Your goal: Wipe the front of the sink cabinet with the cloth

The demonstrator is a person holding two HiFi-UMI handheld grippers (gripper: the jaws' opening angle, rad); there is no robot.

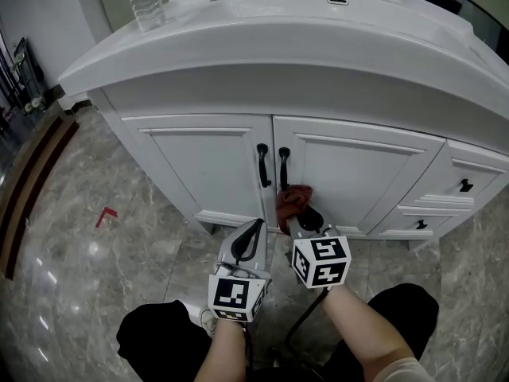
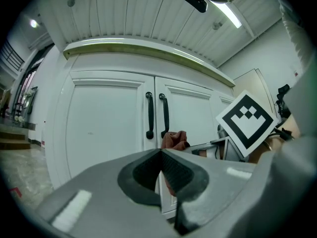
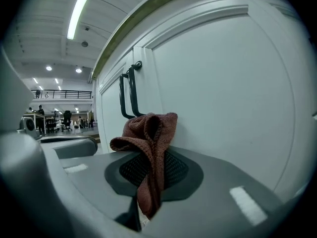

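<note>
The white sink cabinet has two doors with black handles at the middle seam. A reddish-brown cloth is bunched in my right gripper, which is shut on it and holds it against the lower left part of the right door. In the right gripper view the cloth hangs out between the closed jaws. My left gripper is shut with nothing in it, low in front of the left door and just left of the right gripper. The left gripper view shows the cloth past its tips.
A clear water bottle stands on the white countertop at the left. Drawers with black knobs sit right of the doors. The floor is grey marble with a red mark. The person's knees show at the bottom.
</note>
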